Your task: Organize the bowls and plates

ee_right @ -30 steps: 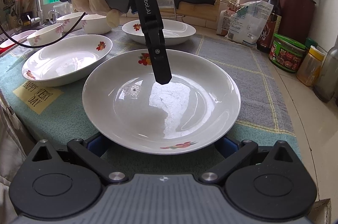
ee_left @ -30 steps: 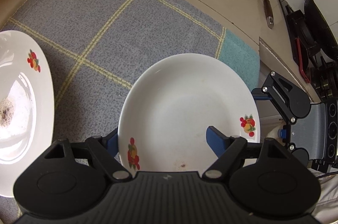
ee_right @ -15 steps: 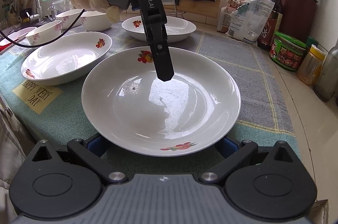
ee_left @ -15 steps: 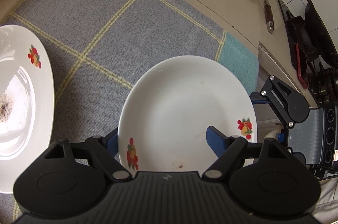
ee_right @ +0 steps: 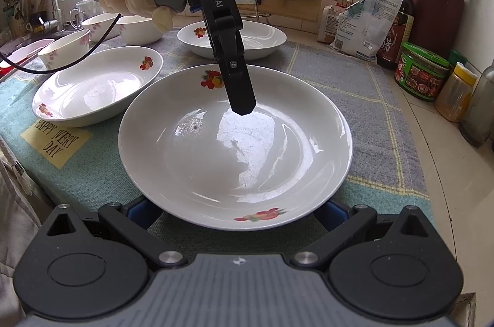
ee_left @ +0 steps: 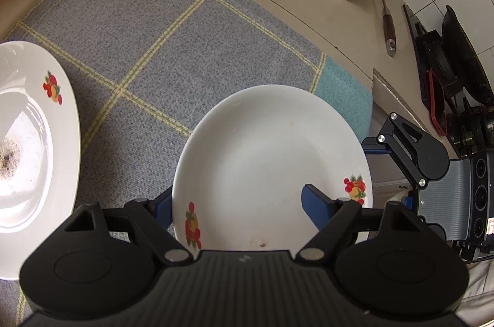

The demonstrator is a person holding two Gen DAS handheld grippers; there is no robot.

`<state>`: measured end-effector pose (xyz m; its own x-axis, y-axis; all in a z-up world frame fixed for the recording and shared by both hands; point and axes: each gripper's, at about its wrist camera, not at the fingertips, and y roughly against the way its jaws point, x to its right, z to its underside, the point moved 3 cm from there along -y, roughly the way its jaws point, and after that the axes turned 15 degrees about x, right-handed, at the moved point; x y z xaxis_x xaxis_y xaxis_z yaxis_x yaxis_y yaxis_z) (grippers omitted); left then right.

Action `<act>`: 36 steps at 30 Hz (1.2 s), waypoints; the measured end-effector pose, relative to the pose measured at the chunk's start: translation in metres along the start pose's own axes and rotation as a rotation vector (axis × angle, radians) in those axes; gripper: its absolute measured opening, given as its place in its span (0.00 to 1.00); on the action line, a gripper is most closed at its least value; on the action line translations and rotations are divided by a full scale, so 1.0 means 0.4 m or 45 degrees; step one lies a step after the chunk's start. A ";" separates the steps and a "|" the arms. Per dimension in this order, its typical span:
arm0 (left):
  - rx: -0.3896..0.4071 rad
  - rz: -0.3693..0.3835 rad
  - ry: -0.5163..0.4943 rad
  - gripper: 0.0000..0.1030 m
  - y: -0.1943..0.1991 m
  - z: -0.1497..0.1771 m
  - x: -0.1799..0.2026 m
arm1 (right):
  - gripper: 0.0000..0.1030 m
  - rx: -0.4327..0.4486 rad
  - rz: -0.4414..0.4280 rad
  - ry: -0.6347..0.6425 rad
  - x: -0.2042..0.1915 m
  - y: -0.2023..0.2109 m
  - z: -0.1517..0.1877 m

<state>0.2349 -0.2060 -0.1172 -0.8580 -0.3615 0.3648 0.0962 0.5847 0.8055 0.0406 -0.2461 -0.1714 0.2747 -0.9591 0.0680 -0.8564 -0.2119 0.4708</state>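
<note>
White plate (ee_right: 234, 160) sits straddled by the gaping left gripper (ee_left: 237, 203); right gripper (ee_right: 234, 211) apart underneath. Judged: gripping step; next, clamp rim, stack.

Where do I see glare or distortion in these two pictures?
Right wrist view: bright window glare on the middle plate. Left wrist view: soft, even light on that plate; fisheye bends the counter edge.
</note>
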 end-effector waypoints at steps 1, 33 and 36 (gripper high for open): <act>0.005 -0.001 -0.003 0.79 0.002 -0.002 0.001 | 1.00 0.000 0.000 0.002 0.002 0.000 -0.002; 0.111 -0.028 0.026 0.79 -0.043 -0.162 -0.027 | 1.00 -0.003 -0.032 0.026 0.161 -0.027 -0.052; 0.120 -0.029 0.028 0.79 -0.052 -0.182 -0.040 | 1.00 -0.004 -0.041 0.019 0.190 -0.041 -0.058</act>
<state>0.2833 -0.2654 -0.1056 -0.8481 -0.3907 0.3578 0.0279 0.6415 0.7666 0.0855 -0.3111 -0.1535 0.3084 -0.9490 0.0661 -0.8457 -0.2418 0.4757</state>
